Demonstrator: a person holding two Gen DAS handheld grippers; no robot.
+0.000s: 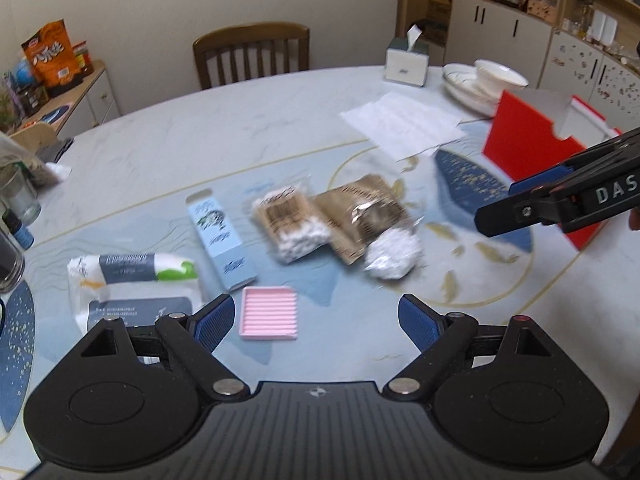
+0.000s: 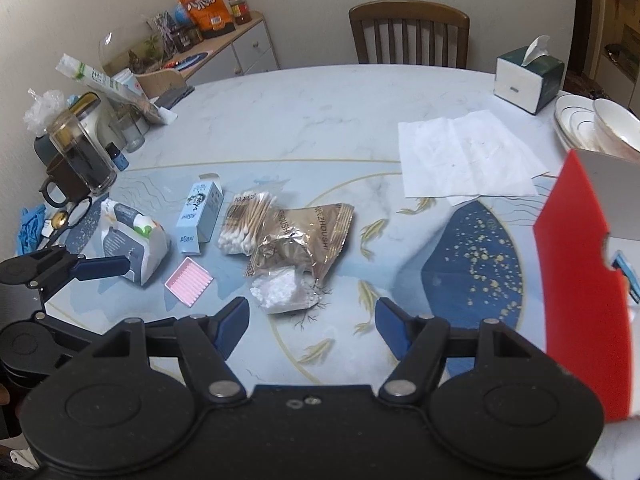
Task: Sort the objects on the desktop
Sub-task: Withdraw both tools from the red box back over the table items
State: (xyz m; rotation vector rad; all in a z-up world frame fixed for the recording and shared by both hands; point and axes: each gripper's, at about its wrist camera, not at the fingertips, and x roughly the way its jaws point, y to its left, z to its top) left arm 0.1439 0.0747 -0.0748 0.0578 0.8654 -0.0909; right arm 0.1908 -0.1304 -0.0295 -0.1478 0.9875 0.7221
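Observation:
Small items lie in a row on the marble table: a white wipes pack, a light blue box, a pink ridged tray, a bag of cotton swabs, a gold foil packet and a white cotton bag. A red box stands at the right. My left gripper is open above the pink tray. My right gripper is open just before the cotton bag.
White paper sheets, a tissue box, and stacked plates with a bowl sit at the far right. Jars, a mug and bottles crowd the left edge. A wooden chair stands behind the table.

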